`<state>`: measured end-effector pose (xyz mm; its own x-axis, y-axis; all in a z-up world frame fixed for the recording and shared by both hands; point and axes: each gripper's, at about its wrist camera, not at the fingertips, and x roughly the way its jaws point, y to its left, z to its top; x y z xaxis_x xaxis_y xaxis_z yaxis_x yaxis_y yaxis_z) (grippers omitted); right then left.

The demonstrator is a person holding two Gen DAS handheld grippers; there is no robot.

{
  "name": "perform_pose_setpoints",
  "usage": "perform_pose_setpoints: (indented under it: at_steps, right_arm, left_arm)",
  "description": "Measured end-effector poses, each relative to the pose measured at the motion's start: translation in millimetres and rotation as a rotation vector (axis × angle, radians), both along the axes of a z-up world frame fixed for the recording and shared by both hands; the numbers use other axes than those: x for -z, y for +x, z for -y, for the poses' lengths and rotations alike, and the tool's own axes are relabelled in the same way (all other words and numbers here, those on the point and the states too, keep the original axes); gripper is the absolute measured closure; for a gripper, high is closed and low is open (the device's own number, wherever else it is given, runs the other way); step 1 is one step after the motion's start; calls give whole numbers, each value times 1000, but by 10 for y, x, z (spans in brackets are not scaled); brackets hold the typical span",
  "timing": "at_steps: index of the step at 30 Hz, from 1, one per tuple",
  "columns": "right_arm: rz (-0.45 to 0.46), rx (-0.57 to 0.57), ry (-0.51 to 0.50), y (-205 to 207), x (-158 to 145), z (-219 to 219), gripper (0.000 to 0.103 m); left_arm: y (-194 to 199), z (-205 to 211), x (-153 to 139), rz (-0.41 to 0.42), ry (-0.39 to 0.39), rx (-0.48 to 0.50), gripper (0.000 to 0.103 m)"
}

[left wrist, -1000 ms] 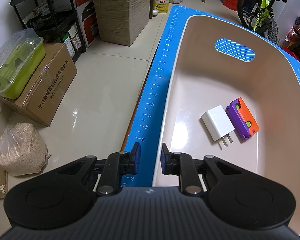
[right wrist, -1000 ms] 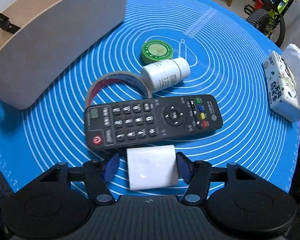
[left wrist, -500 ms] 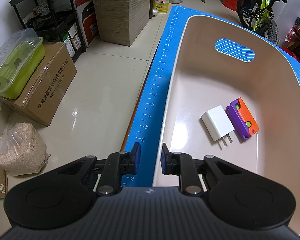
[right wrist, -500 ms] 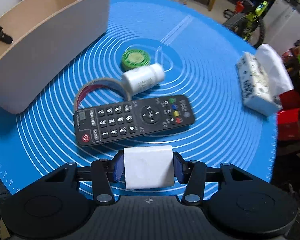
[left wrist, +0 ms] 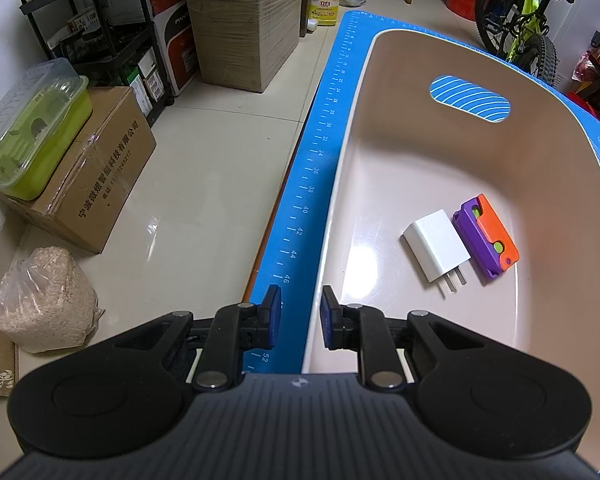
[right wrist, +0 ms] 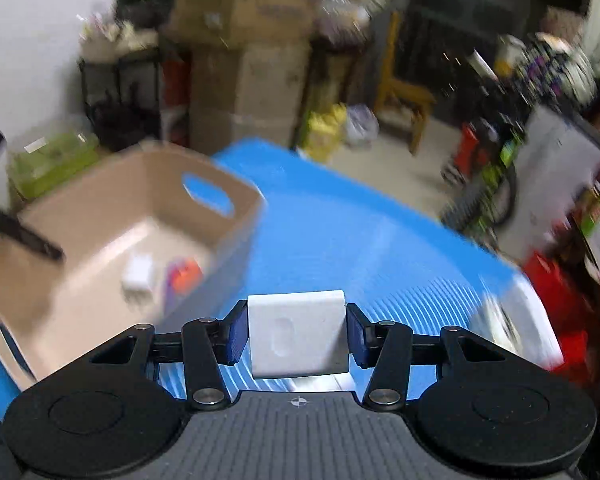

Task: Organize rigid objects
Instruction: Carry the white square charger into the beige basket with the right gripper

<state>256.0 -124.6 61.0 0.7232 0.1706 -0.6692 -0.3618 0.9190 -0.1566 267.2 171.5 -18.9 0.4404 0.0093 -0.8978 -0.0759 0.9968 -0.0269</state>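
Blue mat (left wrist: 300, 216): covers the surface; in the blurred right wrist view no loose item can be made out on it, so what is left to tidy cannot be told.
Beige bin (left wrist: 540, 92): sits on the mat at its left edge, long axis running away from the left camera, handle cut-out at the far end.
Progress: two items lie in the bin and a third is in the air, so I judge the task partly done.
White block (right wrist: 298, 334): clamped between the right gripper (right wrist: 296, 336) jaws, above the mat, just right of the bin; broad face toward the camera, long axis roughly across the jaws.
White charger (left wrist: 436, 245): flat on the bin floor, prongs toward the camera.
Purple-orange toy (left wrist: 486, 237): touching the charger's right side, parallel to it.
Left gripper (left wrist: 296, 322): jaws apart, holding nothing, straddling the bin's near rim.
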Motion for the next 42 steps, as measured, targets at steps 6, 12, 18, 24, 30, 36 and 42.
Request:
perform_pose_setpoints:
  at_steps: [6,12,18,24,30,36,42]
  right_arm:
    - [35,-122,51,291,-125,-502,47]
    - [-9,-219,55,492,19,-983,47]
    - [-114,-220,-9,803,282,-1407,47]
    - [-236,-181,-82,1060,649,-1653,47]
    - [-315,-118,-166,1216,921,-1703,47]
    - [-370,-102,-203,1289,1066,-1717,48]
    - [-376,-113,-224,1323,1063,-1809,48]
  left_arm:
    - [-3,-3,0,1,-1,1,80]
    - [-5,-9,-5,1,-4,1,80]
    - [-2,-9,-7,1,-4,1,80]
    - [-1,-13,-10,2,-7,1,80]
    - [7,-9,-7,2,-11,2,80]
    - [9,-9,-8,1,-9,2,80]
    - [12,-5,-9,1,-7,2,80]
